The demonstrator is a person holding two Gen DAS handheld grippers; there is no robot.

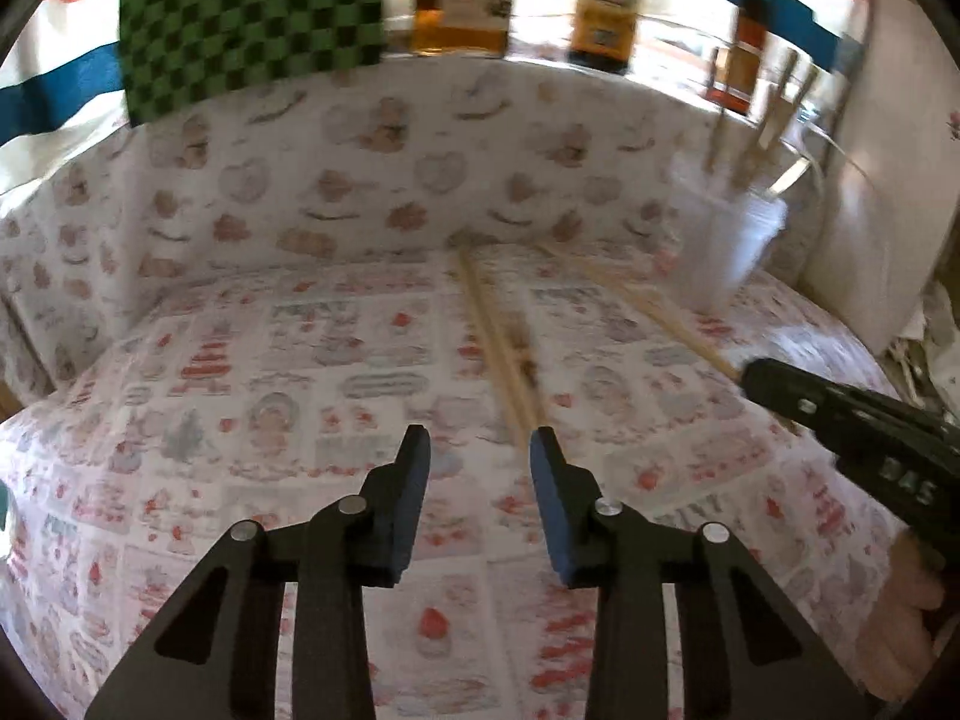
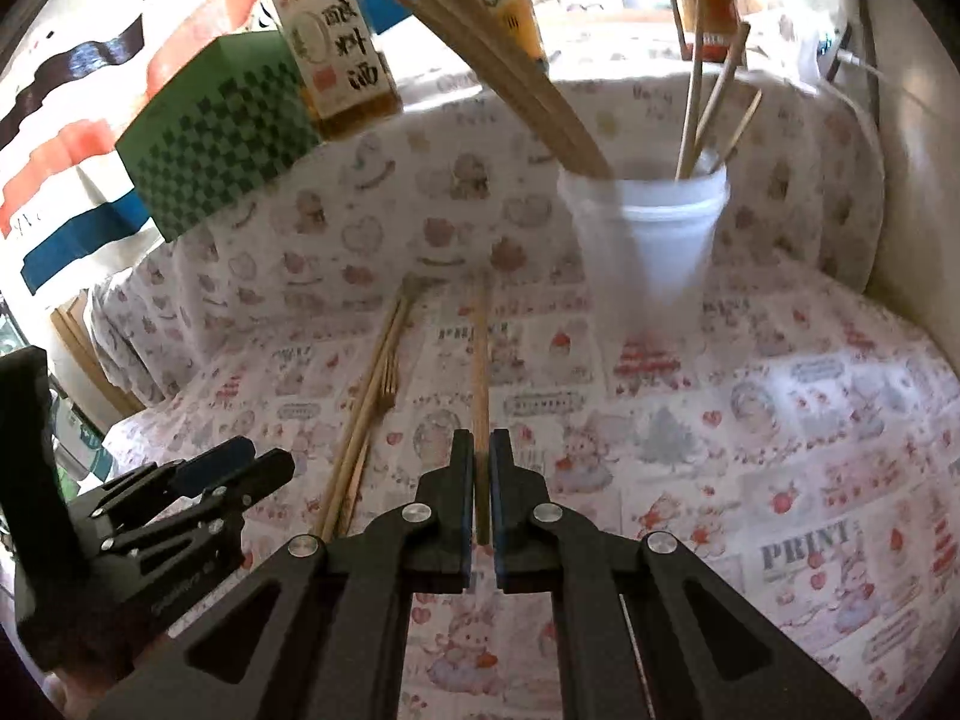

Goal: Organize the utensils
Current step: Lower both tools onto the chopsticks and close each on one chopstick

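My right gripper [image 2: 481, 441] is shut on a wooden chopstick [image 2: 479, 372] that points ahead over the patterned cloth. The left wrist view shows the same chopstick [image 1: 636, 300] running from the right gripper [image 1: 750, 373]. A white cup [image 2: 651, 240] stands ahead to the right and holds several wooden sticks [image 2: 708, 102] and a bundle of flat sticks [image 2: 510, 66]; it also shows in the left wrist view [image 1: 729, 234]. My left gripper [image 1: 480, 441] is open and empty just behind a loose pair of chopsticks [image 1: 498, 348], which also lies left of the held one [image 2: 369, 408]. My left gripper [image 2: 252, 468] shows at lower left.
A green checkered box [image 2: 222, 132] and bottles [image 2: 336, 54] stand along the back ledge. More bottles [image 1: 600, 18] and the box [image 1: 252, 24] show in the left wrist view. The cloth [image 2: 750, 450] covers the table. A pale wall [image 1: 882, 192] closes the right side.
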